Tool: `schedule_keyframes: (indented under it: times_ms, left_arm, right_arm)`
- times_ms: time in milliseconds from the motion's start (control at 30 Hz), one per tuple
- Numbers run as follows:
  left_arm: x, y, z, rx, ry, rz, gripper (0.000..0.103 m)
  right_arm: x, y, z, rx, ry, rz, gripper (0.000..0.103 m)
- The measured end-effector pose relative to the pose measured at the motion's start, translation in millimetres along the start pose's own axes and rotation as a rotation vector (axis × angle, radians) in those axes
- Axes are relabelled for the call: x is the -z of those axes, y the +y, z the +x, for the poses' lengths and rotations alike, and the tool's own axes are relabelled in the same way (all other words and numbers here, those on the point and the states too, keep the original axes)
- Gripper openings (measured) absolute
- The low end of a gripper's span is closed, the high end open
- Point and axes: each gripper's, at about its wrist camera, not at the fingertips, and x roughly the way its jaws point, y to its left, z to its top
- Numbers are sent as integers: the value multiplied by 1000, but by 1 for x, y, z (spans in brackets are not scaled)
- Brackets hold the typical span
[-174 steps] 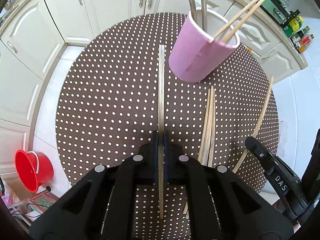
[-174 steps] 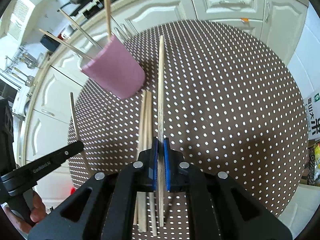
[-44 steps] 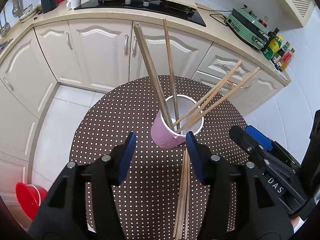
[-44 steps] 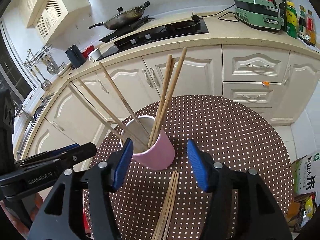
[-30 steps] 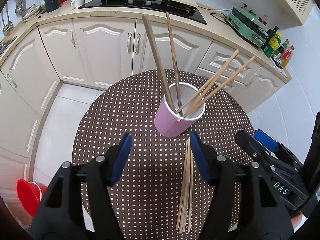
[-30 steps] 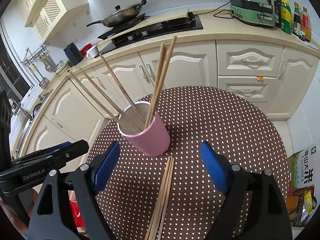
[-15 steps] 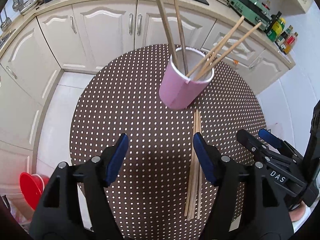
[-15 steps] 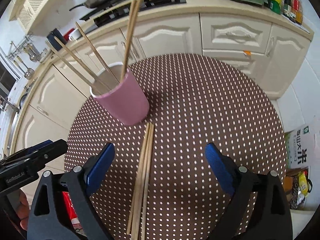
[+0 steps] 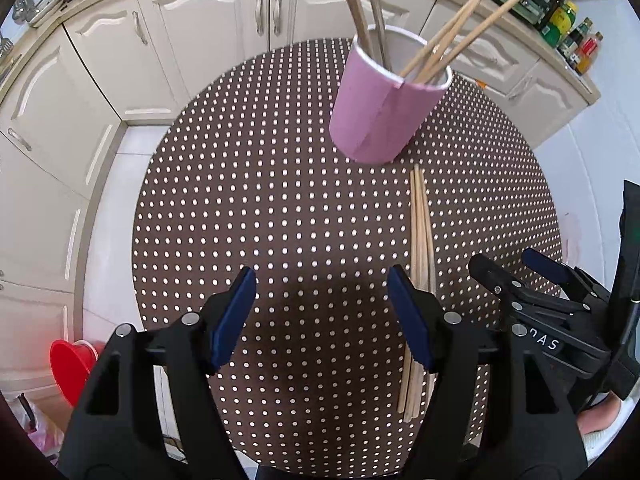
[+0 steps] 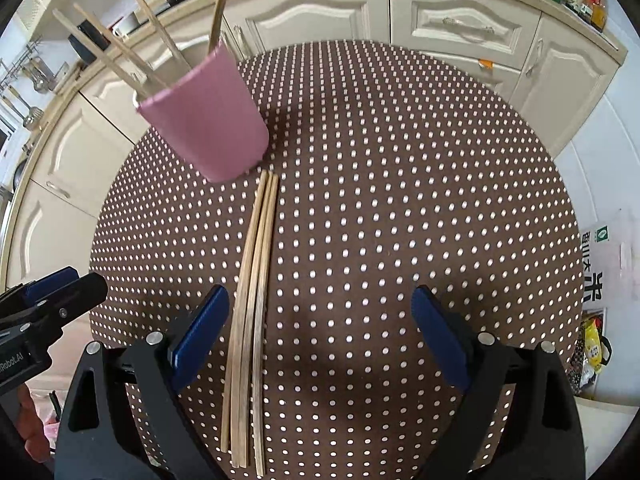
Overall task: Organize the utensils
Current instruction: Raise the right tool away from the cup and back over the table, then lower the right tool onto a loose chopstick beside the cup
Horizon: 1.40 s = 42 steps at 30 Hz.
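Note:
A pink cup (image 9: 384,120) (image 10: 212,120) stands at the far side of a round brown dotted table (image 9: 240,200) (image 10: 400,200), with several wooden chopsticks (image 9: 453,20) (image 10: 222,0) leaning in it. A bundle of loose chopsticks (image 9: 420,232) (image 10: 256,260) lies flat in front of the cup. My left gripper (image 9: 320,280) hovers open above the table, its right finger over the bundle's near part. My right gripper (image 10: 320,296) is wide open, and the bundle lies just inside its left finger. Each gripper shows at the other view's edge (image 9: 504,264) (image 10: 86,276).
Cream kitchen cabinets (image 9: 200,40) curve around behind the table. A red bucket (image 9: 76,364) sits on the floor at the lower left. Bottles (image 9: 580,48) stand on the counter at the right. A printed box (image 10: 596,276) lies on the floor right of the table.
Both grippers have sunk toward the table and tipped further down, so the cup and the bundle look larger. Both pairs of jaws stand a little wider than a second ago.

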Motion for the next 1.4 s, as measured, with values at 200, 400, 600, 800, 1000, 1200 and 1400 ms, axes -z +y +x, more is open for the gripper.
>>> schedule_keyframes:
  times_ms: [200,400,600,800,1000,1200,1400]
  left_arm:
    - [5,1,14,-2,45,16,68]
    - [4,2,26,2,87,29,68]
    - [3,3,37,8,113,41,68]
    - [0,3,44,19,133,44,69]
    - [-5,0,52,25,150,47,70]
    - [-8,-4,58,25,158,49,70]
    - [-8,-14,66,38,180,62,70]
  right_arm:
    - [9,6,17,29,46,-16,89]
    - [14,10,35,65,82,-35,89]
    - [15,15,49,87,98,-53,90]
    - [6,17,54,102,78,-65,89]
    - [-2,25,62,156,75,-126,81]
    - [-5,32,60,131,57,-147,68]
    - [-6,23,52,105,28,-116,21]
